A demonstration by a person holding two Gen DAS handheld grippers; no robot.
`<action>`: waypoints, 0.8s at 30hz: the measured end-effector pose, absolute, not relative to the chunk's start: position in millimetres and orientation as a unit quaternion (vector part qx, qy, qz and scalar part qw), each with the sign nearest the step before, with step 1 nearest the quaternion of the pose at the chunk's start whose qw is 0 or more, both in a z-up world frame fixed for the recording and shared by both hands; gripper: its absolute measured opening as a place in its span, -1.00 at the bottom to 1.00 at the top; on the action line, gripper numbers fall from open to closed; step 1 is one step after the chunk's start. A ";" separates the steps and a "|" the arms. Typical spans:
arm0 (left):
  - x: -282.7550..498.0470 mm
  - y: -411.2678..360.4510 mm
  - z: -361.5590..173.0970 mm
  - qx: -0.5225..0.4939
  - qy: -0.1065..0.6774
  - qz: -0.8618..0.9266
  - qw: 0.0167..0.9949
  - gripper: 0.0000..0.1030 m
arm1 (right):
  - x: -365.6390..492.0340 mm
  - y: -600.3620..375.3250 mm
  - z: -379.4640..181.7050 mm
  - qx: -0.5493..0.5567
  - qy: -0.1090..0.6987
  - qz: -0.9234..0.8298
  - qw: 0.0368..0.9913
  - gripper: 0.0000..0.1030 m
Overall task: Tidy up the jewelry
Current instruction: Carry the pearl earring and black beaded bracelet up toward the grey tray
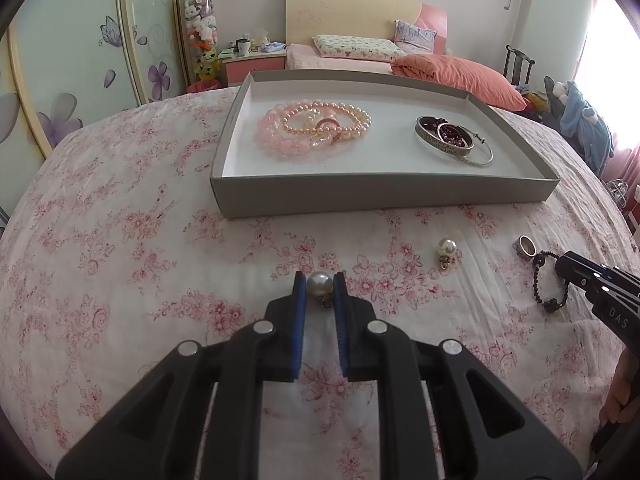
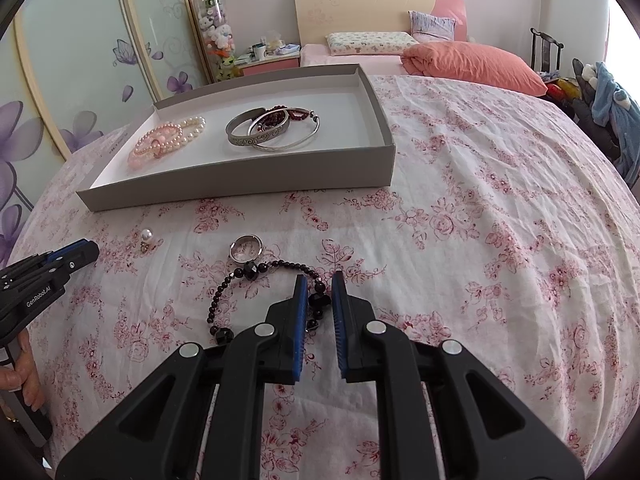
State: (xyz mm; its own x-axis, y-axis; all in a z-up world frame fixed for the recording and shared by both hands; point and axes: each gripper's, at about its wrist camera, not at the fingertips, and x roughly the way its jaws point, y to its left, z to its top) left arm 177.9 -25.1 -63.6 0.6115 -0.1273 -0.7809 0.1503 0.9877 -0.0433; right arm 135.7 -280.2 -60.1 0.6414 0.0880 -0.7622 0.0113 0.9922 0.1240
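Observation:
My left gripper [image 1: 319, 280] is shut on a pearl earring [image 1: 320, 283] just above the floral cloth. A second pearl earring [image 1: 446, 249] lies on the cloth to its right; it also shows in the right wrist view [image 2: 147, 236]. My right gripper [image 2: 319, 280] is shut on a black bead bracelet [image 2: 256, 270] that still rests on the cloth. A silver ring [image 2: 245, 247] lies beside the bracelet. The grey tray [image 1: 384, 194] holds pink and pearl bracelets [image 1: 316, 126] on the left and silver bangles [image 1: 452, 140] on the right.
The floral cloth [image 2: 500, 220] covers the whole table. Behind it stand a bed with an orange pillow [image 1: 460, 74], a pink nightstand [image 1: 252, 62] and sliding wardrobe doors [image 1: 72, 80] at the left. A chair with blue clothes [image 1: 584, 120] stands at the right.

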 end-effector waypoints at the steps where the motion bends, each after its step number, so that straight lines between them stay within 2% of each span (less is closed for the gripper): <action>1: 177.9 -25.1 -63.6 0.013 0.434 -0.077 0.898 -0.71 | 135.8 -279.8 -60.2 0.058 0.423 0.021 0.904 -0.73; 15: 177.8 -25.3 -63.8 0.015 0.434 -0.077 0.898 -0.72 | 136.0 -280.5 -59.7 0.060 0.423 0.021 0.904 -0.73; 24: 177.3 -17.2 -63.0 -0.010 0.432 -0.085 0.898 -0.73 | 130.3 -293.3 -55.4 0.110 0.399 0.048 0.909 -0.76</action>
